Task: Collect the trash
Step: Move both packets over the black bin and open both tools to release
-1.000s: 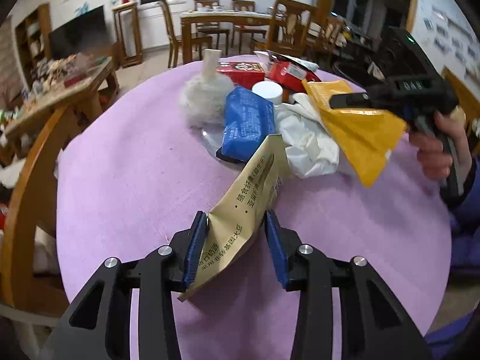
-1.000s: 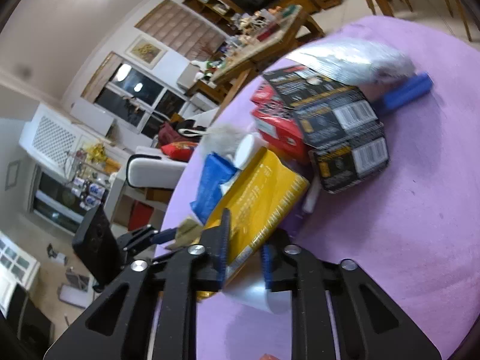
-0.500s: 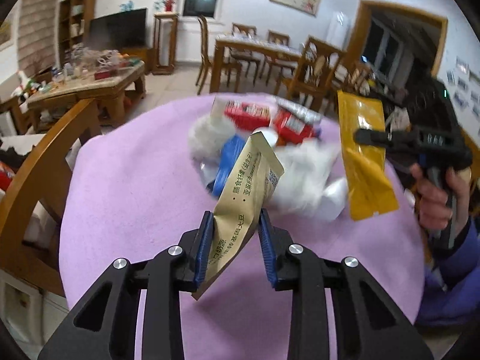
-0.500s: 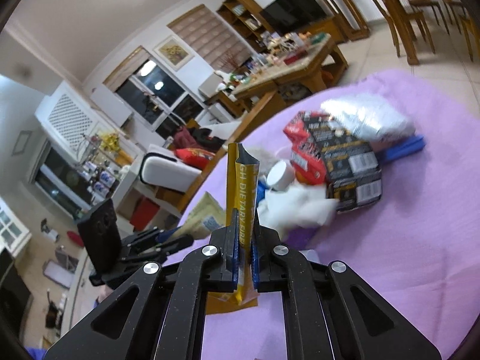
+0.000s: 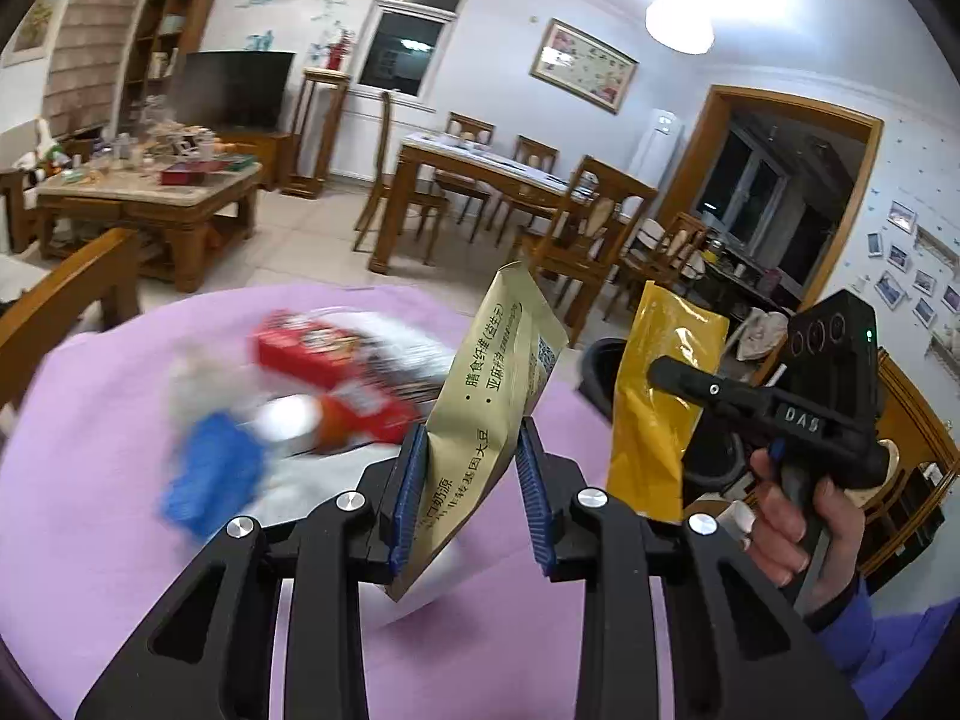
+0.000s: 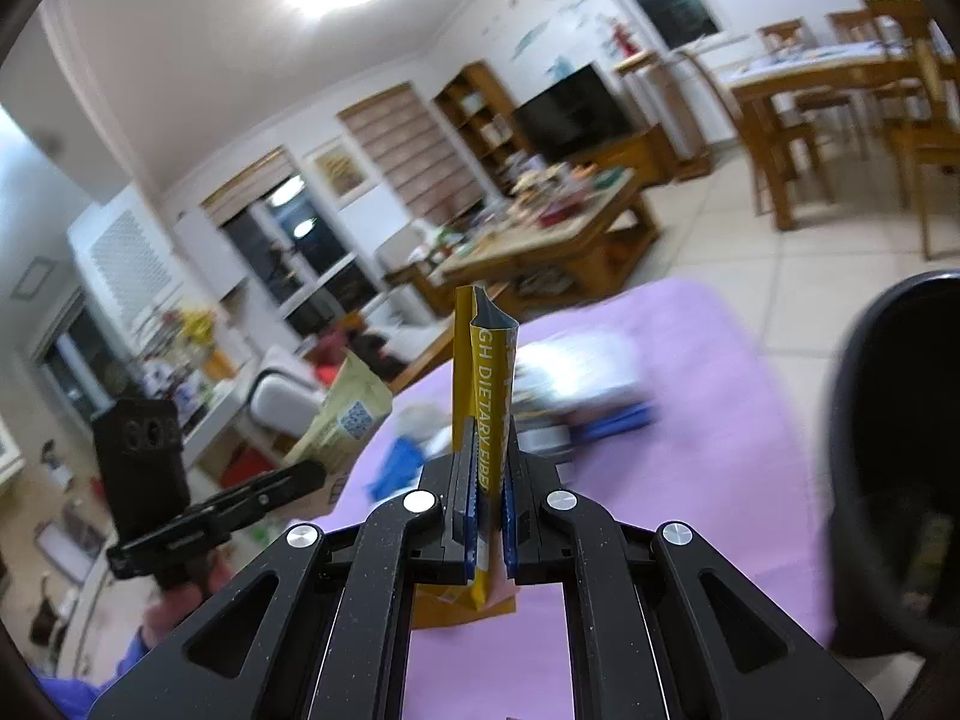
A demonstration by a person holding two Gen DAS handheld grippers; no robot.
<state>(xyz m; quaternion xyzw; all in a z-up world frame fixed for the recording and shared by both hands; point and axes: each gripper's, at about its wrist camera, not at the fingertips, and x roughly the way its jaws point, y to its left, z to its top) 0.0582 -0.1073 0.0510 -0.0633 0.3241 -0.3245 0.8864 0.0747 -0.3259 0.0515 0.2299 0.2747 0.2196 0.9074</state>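
Observation:
My left gripper [image 5: 471, 468] is shut on a tan pouch [image 5: 492, 396] with Chinese print and holds it upright above the purple table [image 5: 108, 480]. My right gripper [image 6: 487, 501] is shut on a yellow pouch [image 6: 483, 384], also lifted; that pouch shows in the left wrist view [image 5: 660, 396], to the right of the tan one. A black bin [image 6: 894, 468] stands at the table's right edge, its rim also in the left wrist view [image 5: 600, 372]. More trash lies blurred on the table: a red box [image 5: 312, 354], a blue packet [image 5: 210, 474], white wrappers.
A wooden chair back [image 5: 66, 294] stands at the table's left. A dining table with chairs [image 5: 498, 180] and a cluttered coffee table [image 5: 150, 186] stand on the tiled floor beyond.
Both grippers have risen with their pouches and swung right toward the black bin. The trash pile has dropped lower and left in view and is blurred by the motion.

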